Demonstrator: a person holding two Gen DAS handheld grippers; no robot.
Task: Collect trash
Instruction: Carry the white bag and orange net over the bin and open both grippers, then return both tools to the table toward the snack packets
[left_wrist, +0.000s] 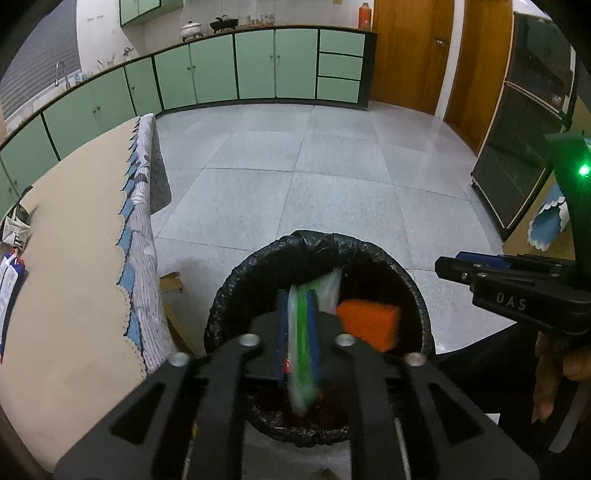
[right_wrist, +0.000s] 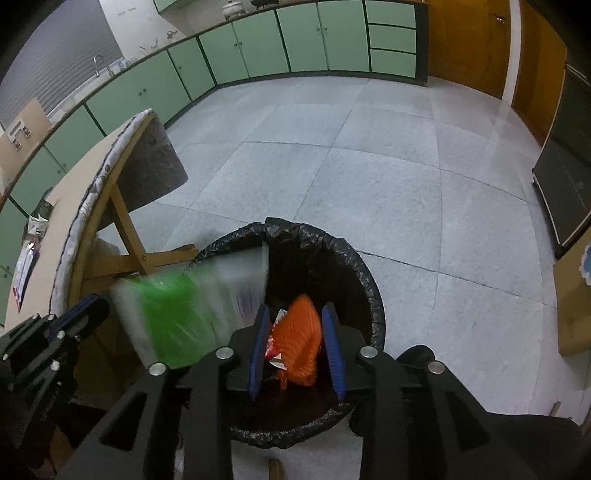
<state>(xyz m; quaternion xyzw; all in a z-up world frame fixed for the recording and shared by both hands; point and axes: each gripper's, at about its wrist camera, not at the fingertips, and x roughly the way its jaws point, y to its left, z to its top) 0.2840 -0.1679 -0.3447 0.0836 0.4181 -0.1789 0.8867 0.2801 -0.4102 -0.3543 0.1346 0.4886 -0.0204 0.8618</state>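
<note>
Left gripper (left_wrist: 298, 332): green-and-clear wrapper (left_wrist: 301, 332) between the blue fingers (left_wrist: 283, 332), long axis up-down, blurred; fingers slightly parted, whether they still pinch it I cannot tell.

Right gripper (right_wrist: 297, 347): fingers (right_wrist: 258, 347) stand apart, orange sponge-like piece (right_wrist: 301, 343) in the gap, apparently loose.

Both hang directly above the bin (left_wrist: 221, 306) with black liner, so each item lies straight below-forward of its fingers. Judgement: release drops them in.

Farther left, counter (left_wrist: 66, 258) with more litter (left_wrist: 11, 273); left hand is nearer it.

blurred: green-and-clear wrapper (right_wrist: 184, 306) | hidden: bin (left_wrist: 424, 306) floor | cut off: table (left_wrist: 74, 258) at left edge
</note>
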